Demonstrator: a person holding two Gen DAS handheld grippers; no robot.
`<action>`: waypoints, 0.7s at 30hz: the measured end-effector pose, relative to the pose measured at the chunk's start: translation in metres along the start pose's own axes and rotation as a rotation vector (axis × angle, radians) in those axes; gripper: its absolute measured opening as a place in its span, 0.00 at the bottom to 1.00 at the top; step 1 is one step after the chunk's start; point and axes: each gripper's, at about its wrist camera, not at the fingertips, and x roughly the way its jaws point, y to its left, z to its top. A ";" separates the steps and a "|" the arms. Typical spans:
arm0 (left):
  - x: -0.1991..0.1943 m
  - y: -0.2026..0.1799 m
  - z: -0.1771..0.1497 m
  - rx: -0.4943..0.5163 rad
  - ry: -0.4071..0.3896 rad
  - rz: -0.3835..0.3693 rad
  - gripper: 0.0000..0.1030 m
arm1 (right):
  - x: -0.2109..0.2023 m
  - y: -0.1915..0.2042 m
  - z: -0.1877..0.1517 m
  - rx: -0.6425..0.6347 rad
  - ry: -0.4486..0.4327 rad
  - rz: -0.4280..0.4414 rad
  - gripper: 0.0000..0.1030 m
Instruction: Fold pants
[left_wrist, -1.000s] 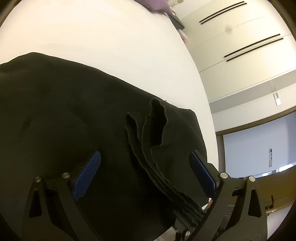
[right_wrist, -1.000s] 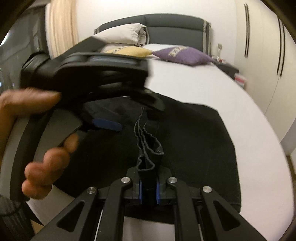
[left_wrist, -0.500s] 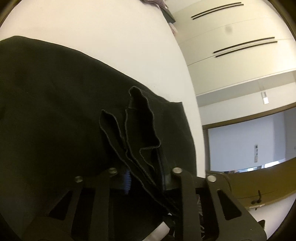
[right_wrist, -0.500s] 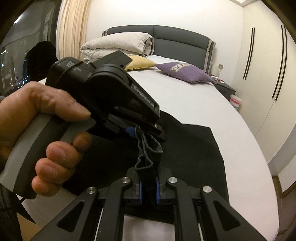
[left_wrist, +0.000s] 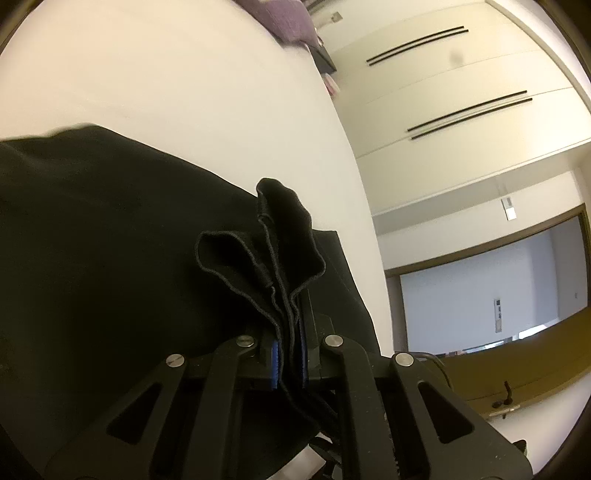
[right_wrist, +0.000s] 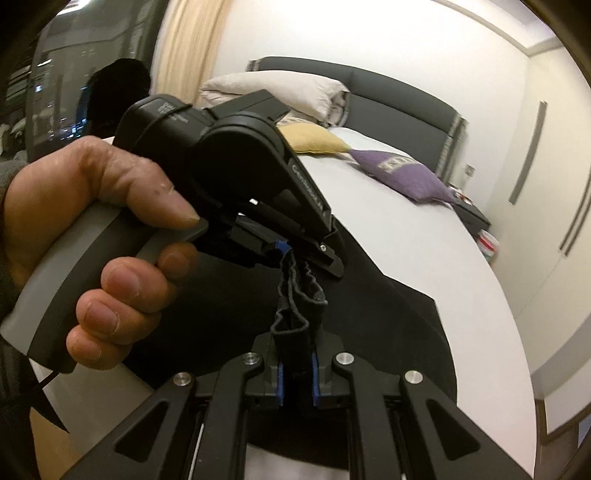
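Black pants (left_wrist: 92, 258) hem, earlier between open left jaws, is now clamped by both grippers' jaws.

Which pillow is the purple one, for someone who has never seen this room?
Start at the white bed with the dark headboard. Three cushions lie at its head: a pale pillow, a yellow pillow, and the purple pillow, nearest the wardrobe side. It alone is purple, with a light patterned patch on top.
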 end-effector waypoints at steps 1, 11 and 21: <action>-0.011 0.006 0.000 0.002 -0.005 0.010 0.06 | 0.002 0.005 0.002 -0.008 0.000 0.010 0.10; -0.047 0.054 -0.009 -0.022 -0.039 0.128 0.06 | 0.024 0.064 0.014 -0.067 0.032 0.134 0.10; -0.031 0.079 -0.021 -0.053 -0.041 0.174 0.07 | 0.050 0.073 0.008 -0.031 0.137 0.210 0.18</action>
